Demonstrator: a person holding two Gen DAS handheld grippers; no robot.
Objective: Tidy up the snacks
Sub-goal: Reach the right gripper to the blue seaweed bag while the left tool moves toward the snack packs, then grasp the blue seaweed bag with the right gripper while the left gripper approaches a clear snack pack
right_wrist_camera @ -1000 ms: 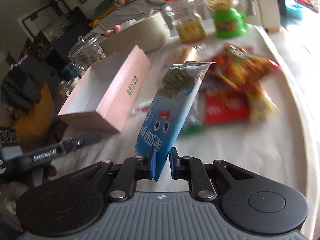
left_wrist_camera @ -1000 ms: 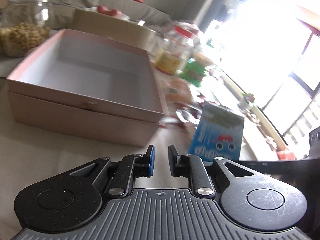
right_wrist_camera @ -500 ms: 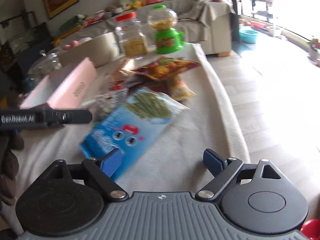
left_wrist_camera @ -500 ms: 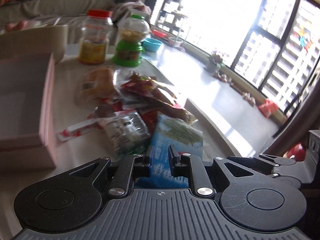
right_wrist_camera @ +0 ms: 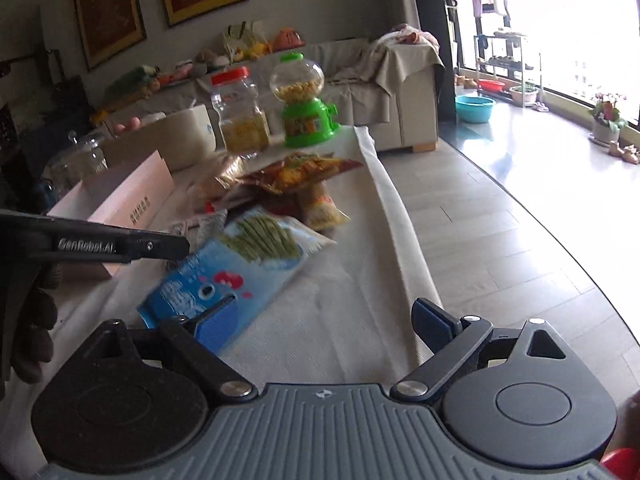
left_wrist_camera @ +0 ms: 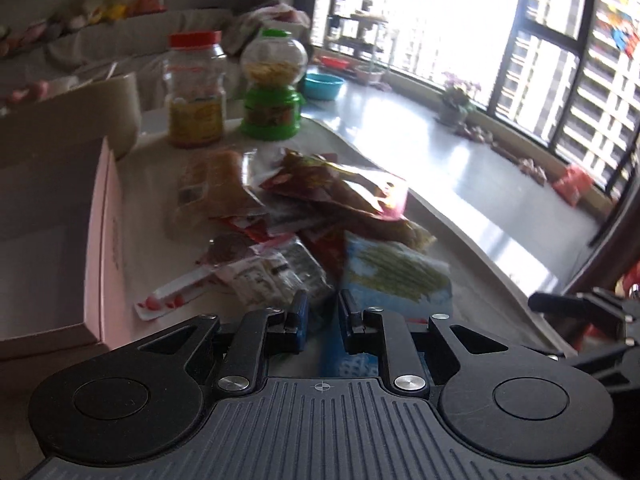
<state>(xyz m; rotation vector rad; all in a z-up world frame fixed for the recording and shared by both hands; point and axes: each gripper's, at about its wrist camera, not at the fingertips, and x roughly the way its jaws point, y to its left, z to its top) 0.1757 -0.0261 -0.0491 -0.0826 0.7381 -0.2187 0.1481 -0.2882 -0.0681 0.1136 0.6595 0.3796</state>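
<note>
A blue snack bag [right_wrist_camera: 248, 256] with green sticks printed on it lies tilted and blurred on the cloth, in front of the snack pile [right_wrist_camera: 304, 172]. My right gripper [right_wrist_camera: 324, 312] is open, its jaws still spreading wide; the bag's lower corner lies by its left finger, with no pad pressing it. My left gripper [left_wrist_camera: 322, 304] hangs just over the same bag [left_wrist_camera: 396, 280], jaws a narrow gap apart and widening slightly. Blue shows in that gap, but no pad visibly presses the bag. The left gripper's fingers [right_wrist_camera: 160, 246] reach in from the left. The open pink box [left_wrist_camera: 104, 240] stands left.
Behind the pile [left_wrist_camera: 340, 188] stand a red-lidded jar [right_wrist_camera: 240, 116] and a green candy dispenser [right_wrist_camera: 304, 108]. A cream container [right_wrist_camera: 176, 136] and a glass jar [right_wrist_camera: 80, 160] are beyond the box [right_wrist_camera: 124, 200]. The table's edge [right_wrist_camera: 400, 240] runs close on the right, floor beyond.
My right gripper let go of the blue bag and spread wide; the bag dropped from upright to lying tilted. My left gripper swung from the pink box over to the bag and pile.
</note>
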